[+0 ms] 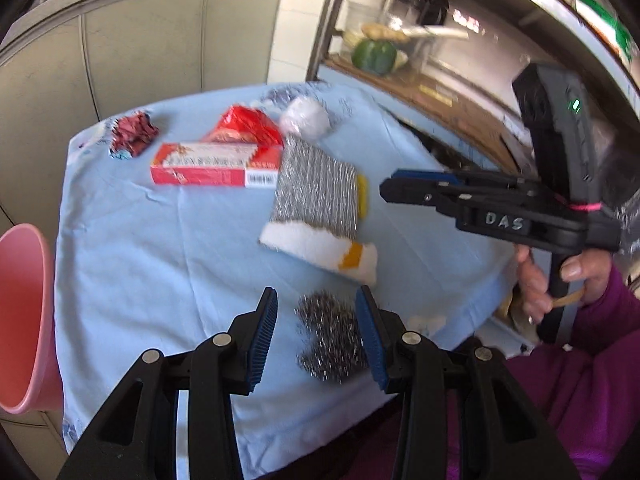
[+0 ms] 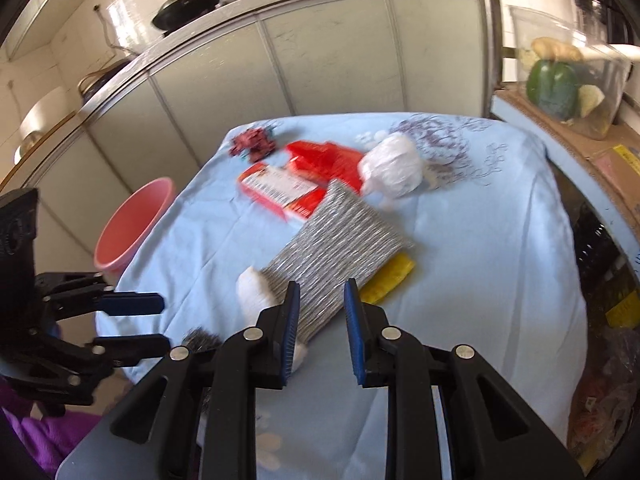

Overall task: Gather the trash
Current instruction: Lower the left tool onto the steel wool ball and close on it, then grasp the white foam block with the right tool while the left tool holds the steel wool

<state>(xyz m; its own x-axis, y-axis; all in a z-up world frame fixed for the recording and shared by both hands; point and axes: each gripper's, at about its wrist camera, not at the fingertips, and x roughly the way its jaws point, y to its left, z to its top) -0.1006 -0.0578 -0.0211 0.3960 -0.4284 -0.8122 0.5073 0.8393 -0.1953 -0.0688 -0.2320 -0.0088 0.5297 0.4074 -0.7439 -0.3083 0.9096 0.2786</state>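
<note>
Fingers of the left gripper (image 1: 316, 336) are held apart, nothing clamped, with a steel wool scourer (image 1: 330, 340) seen between them on the near edge of the blue tablecloth (image 1: 160, 264). Fingers of the right gripper (image 2: 322, 330) are likewise spread and empty, poised over the near end of a grey scouring pad (image 2: 332, 256). Trash is scattered at the far side: a red-and-white carton (image 1: 214, 164), a red wrapper (image 1: 244, 126) behind it, a crumpled dark-red wrapper (image 1: 132, 136) far left, and a white plastic wad (image 1: 306, 118) far right. A pink basin (image 2: 132, 224) is noted off the table's left edge.
</note>
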